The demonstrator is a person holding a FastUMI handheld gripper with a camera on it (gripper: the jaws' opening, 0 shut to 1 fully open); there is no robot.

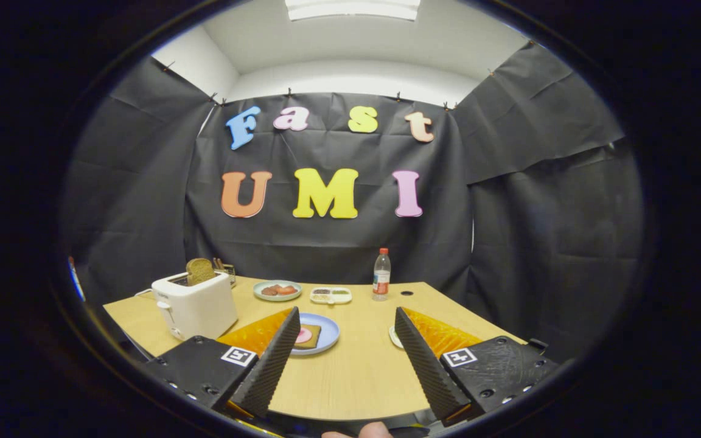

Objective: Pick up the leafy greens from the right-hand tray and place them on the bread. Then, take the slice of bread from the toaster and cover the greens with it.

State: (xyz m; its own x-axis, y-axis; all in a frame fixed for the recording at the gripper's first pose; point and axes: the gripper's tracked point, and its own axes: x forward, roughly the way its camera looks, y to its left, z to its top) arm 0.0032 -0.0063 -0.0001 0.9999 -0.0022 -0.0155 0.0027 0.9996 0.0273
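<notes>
Black cloth walls closed round a pale wooden table (350,371), with a white ceiling and a strip light above. Held the gripper (347,350) above the near part of the table, fingers spread wide apart and gripping nothing, bare tabletop between them. Saw the left finger (274,359) overlapping the near left rim of a blue plate (329,336). Found on that plate a slice of brown bread (310,336) lying flat, topped with a round pink slice. Noticed a white toaster (195,307) on the left of the table, just left of the blue plate, with a brown slice of toast (200,271) standing up out of its slot. Made out only the pale edge of a tray (394,336) just beside the right finger (423,359); could not see any greens, mostly hidden behind that finger. Spotted farther back a pale green plate (277,290) carrying reddish pieces, and just to its right a small white divided dish (331,295) with dark and green fillings. Noted a clear plastic bottle (381,275) with a red cap upright at the far side, right of the dish. Glimpsed a fingertip (375,431) at the very near edge, below the gripper.
</notes>
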